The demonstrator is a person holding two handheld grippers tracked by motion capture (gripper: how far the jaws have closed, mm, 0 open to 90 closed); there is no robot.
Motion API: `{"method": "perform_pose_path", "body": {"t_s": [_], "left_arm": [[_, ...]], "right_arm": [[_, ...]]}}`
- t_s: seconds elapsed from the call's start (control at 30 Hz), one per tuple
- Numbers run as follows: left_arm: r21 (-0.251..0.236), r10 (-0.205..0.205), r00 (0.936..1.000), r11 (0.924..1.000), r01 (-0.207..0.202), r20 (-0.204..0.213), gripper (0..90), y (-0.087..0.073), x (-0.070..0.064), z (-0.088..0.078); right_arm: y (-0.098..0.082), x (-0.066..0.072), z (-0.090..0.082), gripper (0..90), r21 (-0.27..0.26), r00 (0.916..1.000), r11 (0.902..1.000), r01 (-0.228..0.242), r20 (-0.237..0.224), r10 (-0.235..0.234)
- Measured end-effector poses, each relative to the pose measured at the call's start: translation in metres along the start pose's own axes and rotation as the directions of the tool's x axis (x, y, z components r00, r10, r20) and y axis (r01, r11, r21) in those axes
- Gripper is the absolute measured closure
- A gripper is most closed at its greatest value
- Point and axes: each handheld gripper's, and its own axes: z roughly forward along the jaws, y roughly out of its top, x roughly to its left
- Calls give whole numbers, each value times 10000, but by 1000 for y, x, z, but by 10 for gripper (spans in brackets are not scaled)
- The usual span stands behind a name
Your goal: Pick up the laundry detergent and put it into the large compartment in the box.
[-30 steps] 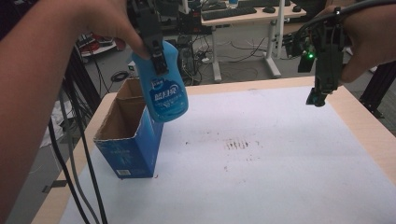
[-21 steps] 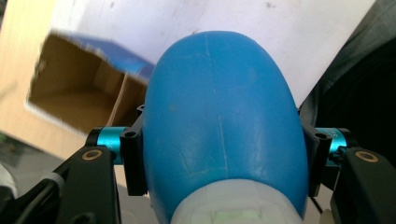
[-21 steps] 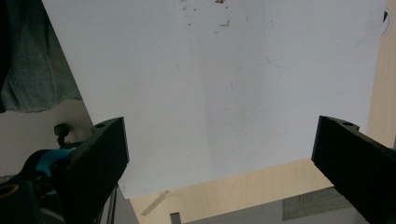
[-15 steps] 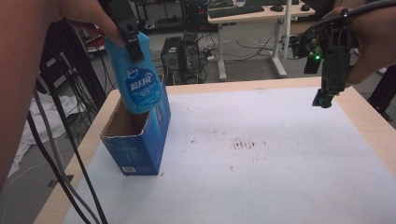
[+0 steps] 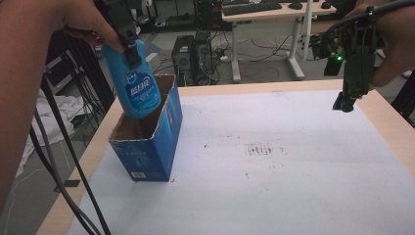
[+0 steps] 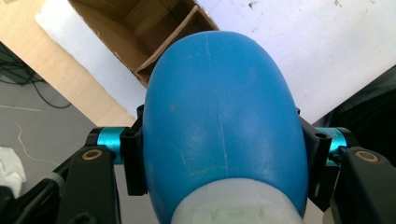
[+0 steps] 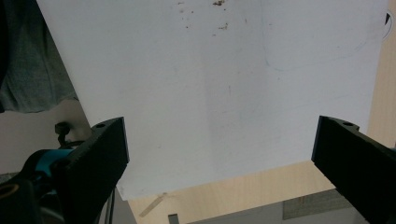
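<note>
White table [image 5: 293,171], left claw [image 6: 219,154] gripping bottle [image 6: 219,121] over box [image 5: 147,147]

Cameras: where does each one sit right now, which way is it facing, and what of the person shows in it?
High view: above the person's side, looking forward and down at the table; forearms and both grippers enter.
Left gripper view: rides the left gripper, looking down past the blue bottle into the open box.
Right gripper view: rides the right gripper, looking down at the white sheet between open jaws.
Shared: bottle, box, white sheet.

The blue bottle [image 5: 138,87] base is hidden inside the open box [image 5: 147,147].
</note>
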Motion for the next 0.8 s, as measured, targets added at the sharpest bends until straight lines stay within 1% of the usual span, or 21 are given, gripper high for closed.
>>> {"method": "perform_pose_path", "body": {"t_s": [0.1,0.17,0.2,0.23,0.27,0.3,0.37,0.4,0.47,0.5,0.53,0.57,0.6,0.67,0.7,0.73,0.77,0.8], "left_arm": [[93,2,10000,10000,-2,51,366,0,2,7],[176,114,9999,9998,-115,60,367,-1,4,13],[176,114,9999,9998,-115,60,367,-1,4,13],[166,184,9998,9997,-184,55,366,-1,4,16],[88,466,9989,9989,-466,16,367,-2,4,22],[88,466,9989,9989,-466,16,367,-2,4,22],[19,550,9985,9985,-550,43,367,-4,5,31],[19,550,9985,9985,-550,43,367,-4,5,31],[63,704,9974,9975,-705,162,367,-6,6,43],[63,704,9974,9975,-705,162,367,-6,6,43],[132,909,9956,9957,-912,215,367,-6,6,50],[132,909,9956,9957,-912,215,367,-6,6,50],[55,930,9954,9956,-932,230,367,-6,5,53],[96,1118,9933,9937,-1121,281,366,-6,4,60],[133,1260,9916,9919,-1264,283,367,-6,3,67],[133,1260,9916,9919,-1264,283,367,-6,3,67],[210,1384,9899,9901,-1391,302,367,-7,4,75],[246,1475,9886,9886,-1482,294,367,-7,4,79]], "right_arm": [[0,1,0,29,-30,10000,10000,-69,7,69],[0,1,0,29,-7,10000,10000,-86,20,86],[0,1,0,29,-7,10000,10000,-86,20,86],[1,0,0,29,-31,10000,10000,-56,18,56],[1,0,0,29,-37,10000,10000,-27,12,27],[1,0,0,29,-37,10000,10000,-27,12,27],[1,0,0,29,-2,10000,10000,41,17,-41],[1,0,0,29,-2,10000,10000,41,17,-41],[2,1,0,29,15,10000,10000,-10,60,10],[2,1,0,29,15,10000,10000,-10,60,10],[2,1,0,29,-24,10000,10000,6,53,-6],[2,1,0,29,-24,10000,10000,6,53,-6],[2,1,0,29,-20,10000,10000,1,65,-1],[2,1,0,29,-28,10000,10000,57,54,-57],[2,2,0,29,-16,10000,10000,53,43,-53],[2,2,0,29,-26,10000,10000,62,55,-62],[2,2,0,29,-43,10000,10000,21,77,-20],[2,2,-1,29,-39,10000,10000,-22,83,22]]}}
